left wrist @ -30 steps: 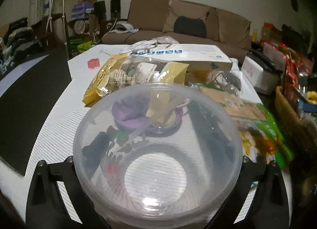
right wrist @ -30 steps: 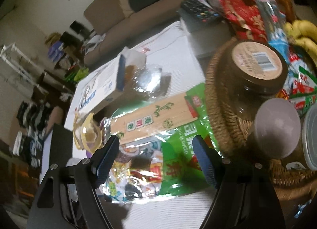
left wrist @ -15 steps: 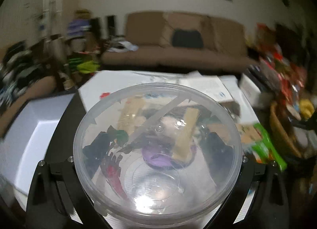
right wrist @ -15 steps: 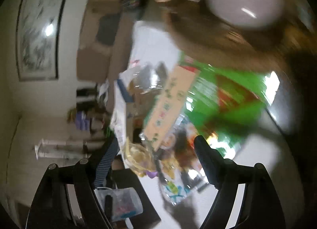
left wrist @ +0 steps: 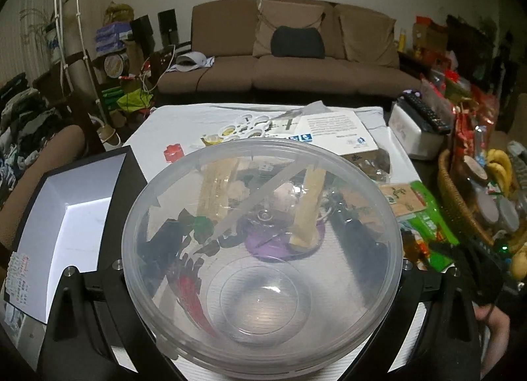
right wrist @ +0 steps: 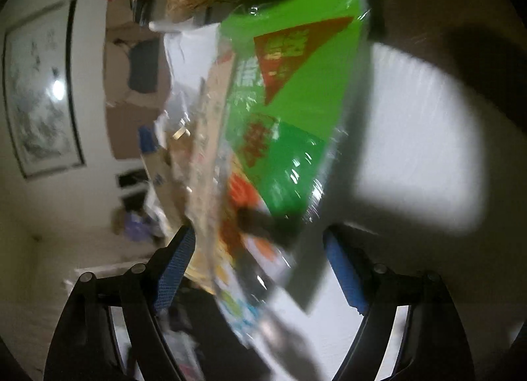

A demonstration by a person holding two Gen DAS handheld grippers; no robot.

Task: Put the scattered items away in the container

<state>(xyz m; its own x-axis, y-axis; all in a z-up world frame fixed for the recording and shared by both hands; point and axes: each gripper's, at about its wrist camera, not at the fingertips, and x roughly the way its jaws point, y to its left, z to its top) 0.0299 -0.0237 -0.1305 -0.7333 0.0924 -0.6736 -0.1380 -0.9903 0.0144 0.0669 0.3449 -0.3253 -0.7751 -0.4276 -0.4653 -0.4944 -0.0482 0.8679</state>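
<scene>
Closest in, the left gripper (left wrist: pixel 262 285) is clamped on a clear plastic bowl (left wrist: pixel 262 242), its 2 black fingers (left wrist: pixel 70 308) pressed against the rim at 9 and 3 o'clock. The bowl is tipped so its mouth faces the camera and it looks empty; everything seen through it lies on the table behind.

At 9 o'clock of the bowl sits a black-walled box (left wrist: pixel 70 216) with a white inside, open and, as far as shown, empty. I take that to be the container, though the bowl could serve too; I cannot tell which is meant.

The right gripper (right wrist: pixel 258 259) is rolled well over on its side, jaws spread with nothing between the blue pads (right wrist: pixel 344 274). The view is smeared, but a green snack packet (right wrist: pixel 296 111) lies dead ahead at 12 o'clock, its near end just beyond the fingertips. Its long axis runs away from the tongs, roughly 7 to 1 o'clock.

That packet lies at 3 o'clock of the bowl on the white table (left wrist: pixel 184 117), so the right hand is plainly the nearer. Closing across its narrow width looks the sensible bite.

Farther back are a white flat carton (left wrist: pixel 332 130), a wicker basket (left wrist: pixel 461 213) and a brown sofa (left wrist: pixel 293 55).
</scene>
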